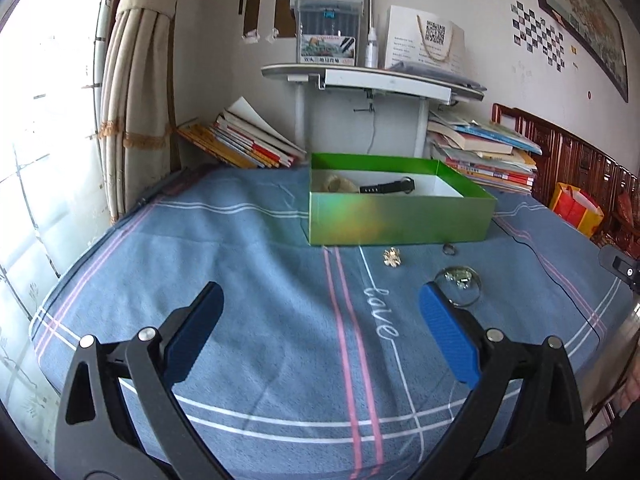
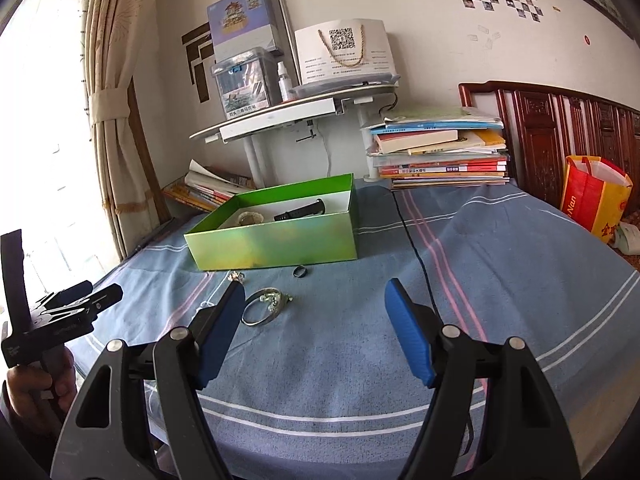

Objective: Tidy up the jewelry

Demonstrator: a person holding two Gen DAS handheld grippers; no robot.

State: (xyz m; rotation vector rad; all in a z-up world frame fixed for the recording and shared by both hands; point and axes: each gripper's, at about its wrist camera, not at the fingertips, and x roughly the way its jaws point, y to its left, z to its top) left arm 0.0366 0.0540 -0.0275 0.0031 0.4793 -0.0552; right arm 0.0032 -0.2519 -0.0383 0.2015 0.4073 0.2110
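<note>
Jewelry loose on blue bedspread (image 1: 240, 280) near its far edge: brooch (image 1: 391, 257), ring (image 1: 449, 249), bangle (image 1: 462, 284) just in front of green box (image 1: 400, 220); watch (image 1: 387, 187) inside the box. Left gripper (image 1: 320, 332) wide, empty. Right gripper (image 2: 316, 332) fairly wide, empty.

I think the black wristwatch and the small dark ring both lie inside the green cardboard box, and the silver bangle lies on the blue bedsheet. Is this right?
Not quite: the small dark ring lies outside on the blue bedsheet, just before the green cardboard box, as the right wrist view shows. The black wristwatch is inside; the silver bangle is on the sheet.
</note>
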